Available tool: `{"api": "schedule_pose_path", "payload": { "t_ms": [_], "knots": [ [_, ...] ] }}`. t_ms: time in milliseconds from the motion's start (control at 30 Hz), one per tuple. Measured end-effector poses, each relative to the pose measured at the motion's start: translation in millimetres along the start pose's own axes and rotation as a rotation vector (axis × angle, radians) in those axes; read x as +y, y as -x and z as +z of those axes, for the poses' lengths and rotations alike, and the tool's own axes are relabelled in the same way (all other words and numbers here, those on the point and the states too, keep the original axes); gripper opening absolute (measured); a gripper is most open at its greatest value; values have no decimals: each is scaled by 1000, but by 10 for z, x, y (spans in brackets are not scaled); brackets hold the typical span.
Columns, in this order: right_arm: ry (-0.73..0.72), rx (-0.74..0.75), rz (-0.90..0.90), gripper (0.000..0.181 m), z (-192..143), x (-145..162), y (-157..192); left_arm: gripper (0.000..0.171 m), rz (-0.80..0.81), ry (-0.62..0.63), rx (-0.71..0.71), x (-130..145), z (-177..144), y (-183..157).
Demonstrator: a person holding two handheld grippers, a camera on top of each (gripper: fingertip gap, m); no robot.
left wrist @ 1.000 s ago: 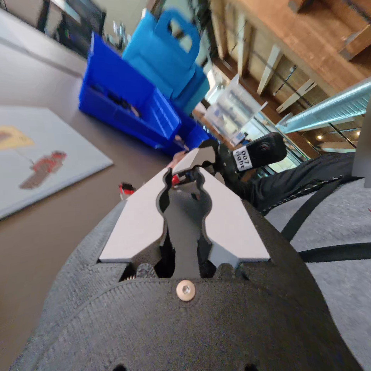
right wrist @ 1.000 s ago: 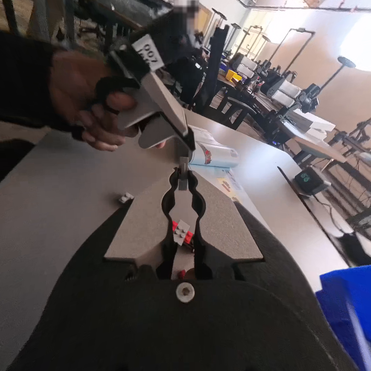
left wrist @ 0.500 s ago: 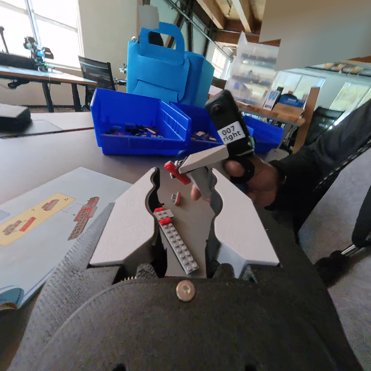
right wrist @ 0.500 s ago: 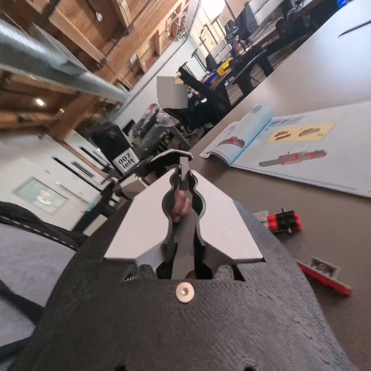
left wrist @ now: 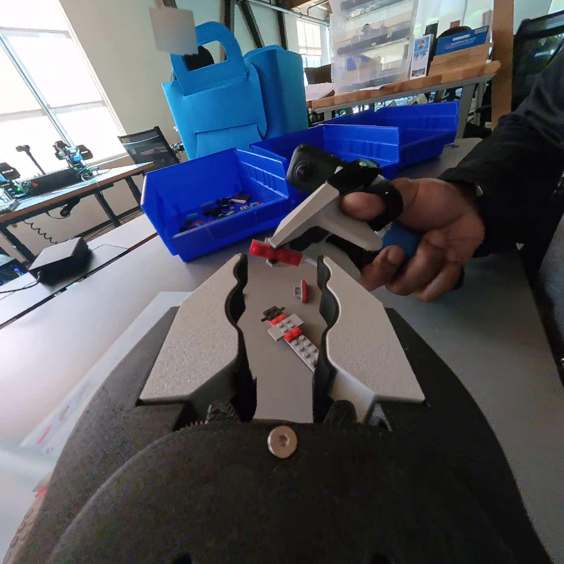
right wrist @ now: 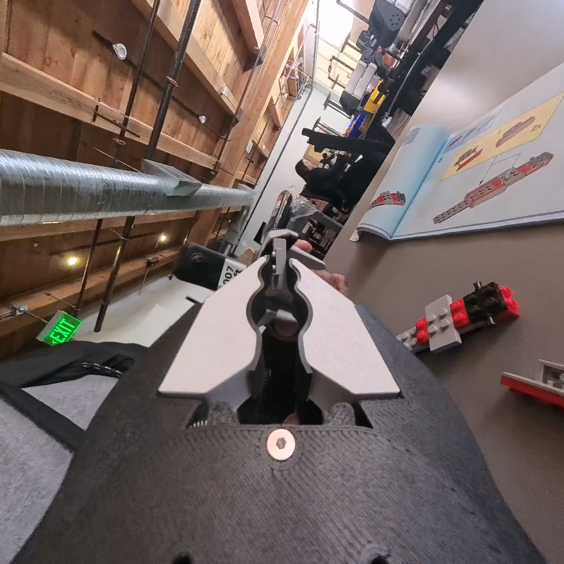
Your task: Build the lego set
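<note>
A grey table (left wrist: 457, 351) carries a part-built brick strip (left wrist: 290, 331), a loose piece (left wrist: 300, 290), blue bins (left wrist: 213, 195) and an open instruction booklet (right wrist: 476, 171).

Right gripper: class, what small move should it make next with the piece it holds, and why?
Probably lower the red-and-grey plate piece toward the partial build on the table. The right gripper grips it above the build, and the left gripper is open and empty.
</note>
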State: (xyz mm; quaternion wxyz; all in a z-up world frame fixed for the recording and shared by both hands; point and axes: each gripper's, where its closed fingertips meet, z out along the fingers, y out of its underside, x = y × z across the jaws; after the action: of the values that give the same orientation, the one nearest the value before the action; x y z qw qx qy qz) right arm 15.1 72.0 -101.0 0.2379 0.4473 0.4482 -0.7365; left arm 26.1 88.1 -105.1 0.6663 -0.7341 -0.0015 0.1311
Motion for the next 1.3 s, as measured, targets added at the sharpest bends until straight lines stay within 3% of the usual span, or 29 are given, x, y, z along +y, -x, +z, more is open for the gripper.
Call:
{"api": "schedule_pose_path", "payload": {
  "t_ms": [333, 500, 600, 867, 1067, 1300],
  "knots": [
    [50, -3, 19, 12, 20, 116, -17, 33, 63, 29, 10, 52, -9, -30],
    [91, 47, -27, 33, -10, 94, -83, 33, -8, 47, 67, 82, -45, -38],
    [117, 112, -145, 37, -77, -8, -135, 33, -57, 128, 129, 199, -48, -48],
    [296, 324, -547, 36, -290, -158, -409, 33, -121, 527, 309, 829, -13, -90],
    [333, 318, -594, 33, -377, -204, -467, 34, -142, 605, 417, 924, 3, -160],
    [339, 301, -557, 33, -409, -242, -492, 35, -164, 622, 440, 949, 8, -179]
  ]
}}
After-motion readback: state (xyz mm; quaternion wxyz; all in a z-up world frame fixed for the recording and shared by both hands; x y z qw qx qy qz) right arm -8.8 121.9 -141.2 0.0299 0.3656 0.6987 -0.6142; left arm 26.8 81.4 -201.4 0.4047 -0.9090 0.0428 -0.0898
